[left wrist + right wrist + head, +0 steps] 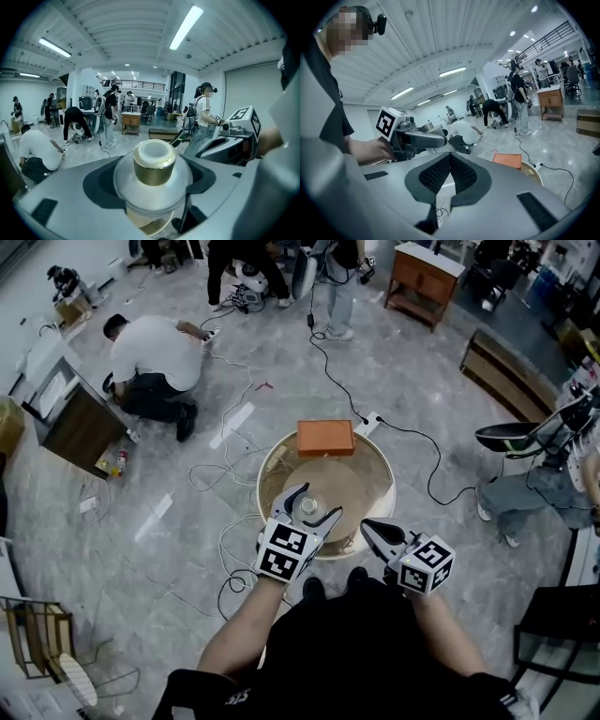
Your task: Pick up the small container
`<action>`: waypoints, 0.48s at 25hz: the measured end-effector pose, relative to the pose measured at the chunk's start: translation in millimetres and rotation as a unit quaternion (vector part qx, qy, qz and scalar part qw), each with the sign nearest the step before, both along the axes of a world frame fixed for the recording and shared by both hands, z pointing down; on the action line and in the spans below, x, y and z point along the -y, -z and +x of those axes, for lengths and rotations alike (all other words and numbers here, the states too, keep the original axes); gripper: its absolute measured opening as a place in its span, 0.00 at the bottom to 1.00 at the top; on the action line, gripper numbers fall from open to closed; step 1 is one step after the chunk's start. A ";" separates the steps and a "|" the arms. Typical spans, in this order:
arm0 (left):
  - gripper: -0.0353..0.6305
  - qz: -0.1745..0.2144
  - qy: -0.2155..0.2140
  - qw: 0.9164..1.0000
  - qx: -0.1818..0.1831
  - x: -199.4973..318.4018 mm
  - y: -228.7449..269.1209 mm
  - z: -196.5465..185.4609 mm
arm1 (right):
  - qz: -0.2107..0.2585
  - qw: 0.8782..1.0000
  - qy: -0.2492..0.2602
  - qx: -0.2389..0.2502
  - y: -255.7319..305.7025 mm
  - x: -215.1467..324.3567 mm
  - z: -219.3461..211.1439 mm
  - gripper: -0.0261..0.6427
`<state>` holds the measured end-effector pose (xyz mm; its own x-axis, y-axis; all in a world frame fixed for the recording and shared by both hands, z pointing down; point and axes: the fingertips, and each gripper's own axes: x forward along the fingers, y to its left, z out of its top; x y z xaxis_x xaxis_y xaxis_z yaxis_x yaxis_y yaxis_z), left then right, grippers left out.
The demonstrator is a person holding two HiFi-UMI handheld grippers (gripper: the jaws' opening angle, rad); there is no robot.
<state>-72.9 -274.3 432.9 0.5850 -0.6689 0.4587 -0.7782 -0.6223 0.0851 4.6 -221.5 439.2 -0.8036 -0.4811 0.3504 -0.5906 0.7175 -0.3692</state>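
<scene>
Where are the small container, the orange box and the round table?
small container (154,174), left gripper view, on its gold collar.
orange box (325,438), head view, on its top face.
round table (352,486), head view, on its bare top.

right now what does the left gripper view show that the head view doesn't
Only the left gripper view: the small container up close, with gold band and white cap, seated between the jaws, plus the ceiling lights. Only the head view: the round table and the orange box at its far edge. Both: the container in the left gripper, the right gripper and the crouching person.
</scene>
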 end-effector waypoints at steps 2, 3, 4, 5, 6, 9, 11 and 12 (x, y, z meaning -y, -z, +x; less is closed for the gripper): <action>0.58 0.007 0.011 1.000 0.007 -2.7 10.3 -3.4 | 0.010 1.000 0.014 0.011 13.0 2.6 -8.5 0.06; 0.58 0.010 0.018 1.000 0.009 -3.9 15.5 -3.3 | 0.016 1.000 0.023 0.014 18.8 3.9 -10.6 0.06; 0.58 0.013 0.024 1.000 0.009 -5.0 20.6 -2.4 | 0.023 0.999 0.032 0.016 24.2 5.2 -11.3 0.06; 0.58 0.018 0.030 0.999 0.010 -5.9 25.9 -1.1 | 0.031 0.999 0.040 0.019 29.8 7.0 -10.8 0.06; 0.58 0.023 0.036 0.999 0.010 -6.5 31.4 0.4 | 0.039 0.998 0.046 0.021 36.1 9.5 -9.2 0.06; 0.58 0.033 0.057 0.998 0.006 -6.3 44.6 7.3 | 0.062 0.996 0.046 0.034 58.8 22.8 3.3 0.06; 0.58 0.035 0.070 0.997 0.002 -5.3 49.8 14.9 | 0.075 0.995 0.042 0.046 72.5 32.5 15.4 0.06; 0.58 0.035 0.075 0.997 0.001 -5.8 51.3 18.6 | 0.081 0.994 0.043 0.052 77.1 35.3 20.8 0.06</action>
<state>-54.3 -268.5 381.6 0.4751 -0.7788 0.4096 -0.8630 -0.5032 0.0441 25.4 -256.9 362.1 -0.8722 -0.4522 0.1864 -0.4888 0.8186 -0.3015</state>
